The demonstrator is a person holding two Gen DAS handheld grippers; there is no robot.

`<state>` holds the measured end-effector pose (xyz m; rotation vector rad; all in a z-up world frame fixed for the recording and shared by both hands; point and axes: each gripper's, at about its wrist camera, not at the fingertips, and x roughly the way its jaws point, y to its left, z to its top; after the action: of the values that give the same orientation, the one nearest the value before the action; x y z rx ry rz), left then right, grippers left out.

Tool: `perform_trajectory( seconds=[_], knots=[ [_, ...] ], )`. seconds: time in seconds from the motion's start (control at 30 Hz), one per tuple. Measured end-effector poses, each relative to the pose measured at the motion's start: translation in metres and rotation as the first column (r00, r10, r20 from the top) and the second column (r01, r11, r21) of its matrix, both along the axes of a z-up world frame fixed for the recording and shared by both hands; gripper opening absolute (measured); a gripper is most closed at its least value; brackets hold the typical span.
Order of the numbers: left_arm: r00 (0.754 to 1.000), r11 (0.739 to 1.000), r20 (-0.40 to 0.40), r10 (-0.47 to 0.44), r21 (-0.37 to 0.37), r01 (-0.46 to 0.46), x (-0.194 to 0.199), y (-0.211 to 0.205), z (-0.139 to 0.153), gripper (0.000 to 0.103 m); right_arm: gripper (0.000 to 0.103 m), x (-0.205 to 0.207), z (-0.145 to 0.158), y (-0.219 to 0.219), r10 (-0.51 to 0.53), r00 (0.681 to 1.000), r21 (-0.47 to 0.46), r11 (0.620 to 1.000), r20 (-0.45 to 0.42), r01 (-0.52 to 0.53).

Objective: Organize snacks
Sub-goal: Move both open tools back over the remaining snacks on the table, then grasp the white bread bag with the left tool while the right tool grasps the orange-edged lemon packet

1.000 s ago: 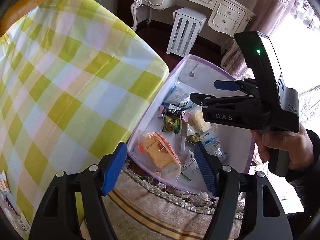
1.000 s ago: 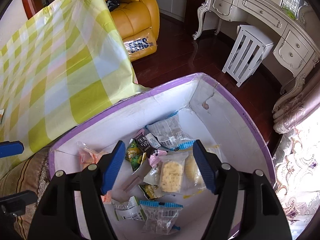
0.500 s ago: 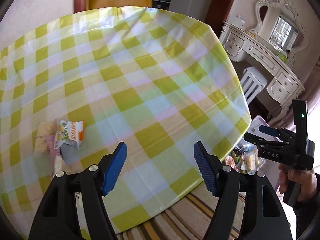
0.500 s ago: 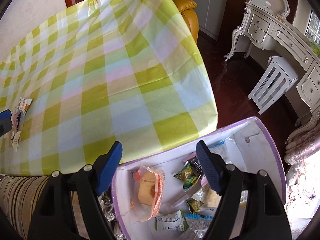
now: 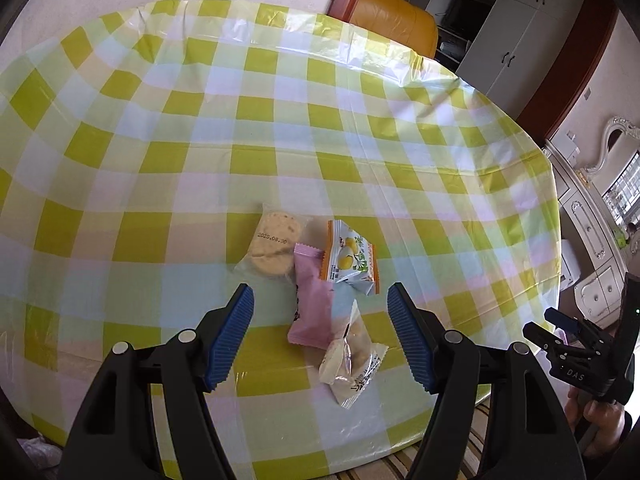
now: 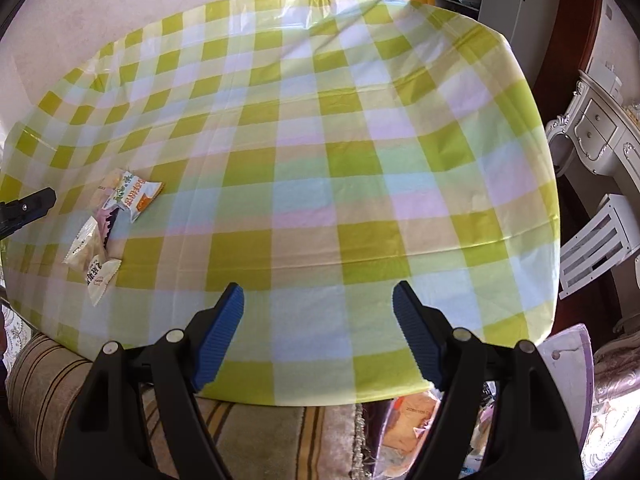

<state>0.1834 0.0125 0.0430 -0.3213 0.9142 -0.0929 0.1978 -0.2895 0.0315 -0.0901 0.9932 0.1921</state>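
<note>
Both views swung from box [image 6: 568, 360] to table [image 5: 280, 120]; left gripper [image 5: 320, 332] over snacks [image 5: 316, 276], right gripper [image 6: 318, 334] just widened; both agape, empty.

From my right wrist camera, the right gripper [image 6: 318, 338] hangs with jaws apart and nothing between them, above the near edge of the checked tablecloth [image 6: 352, 152]. Far left on the cloth lies a small cluster of snack packets [image 6: 110, 224], touching or overlapping. Below the table's right edge I see a purple-rimmed box [image 6: 568, 364] holding what look like wrapped snacks, partly hidden.
</note>
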Motion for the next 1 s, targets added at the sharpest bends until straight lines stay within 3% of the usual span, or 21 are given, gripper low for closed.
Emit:
perform_trajectory(
  seconds=[0.27, 0.5, 0.83, 1.0],
  knots=[
    [0.993, 0.990, -0.080, -0.085, -0.121, 0.074, -0.018, -0.003, -0.036, 0.068, 0.077, 0.025, -0.008, 0.081, 0.171, 0.985, -0.028, 0.985, 0.002, -0.171],
    [0.985, 0.975, -0.114, -0.130, -0.197, 0.106, -0.016, -0.011, -0.057, 0.067, 0.077, 0.046, -0.011, 0.140, 0.327, 0.945, -0.076, 0.943, 0.021, -0.325],
    [0.978, 0.972, -0.127, -0.167, -0.187, 0.142, -0.006, -0.024, -0.068, 0.066, 0.077, 0.074, -0.030, 0.188, 0.529, 0.848, -0.110, 0.841, -0.036, -0.529],
    [0.979, 0.978, -0.118, -0.164, -0.152, 0.145, 0.001, -0.028, -0.068, 0.060, 0.077, 0.090, -0.041, 0.196, 0.560, 0.825, -0.067, 0.823, -0.077, -0.565]
  ],
)
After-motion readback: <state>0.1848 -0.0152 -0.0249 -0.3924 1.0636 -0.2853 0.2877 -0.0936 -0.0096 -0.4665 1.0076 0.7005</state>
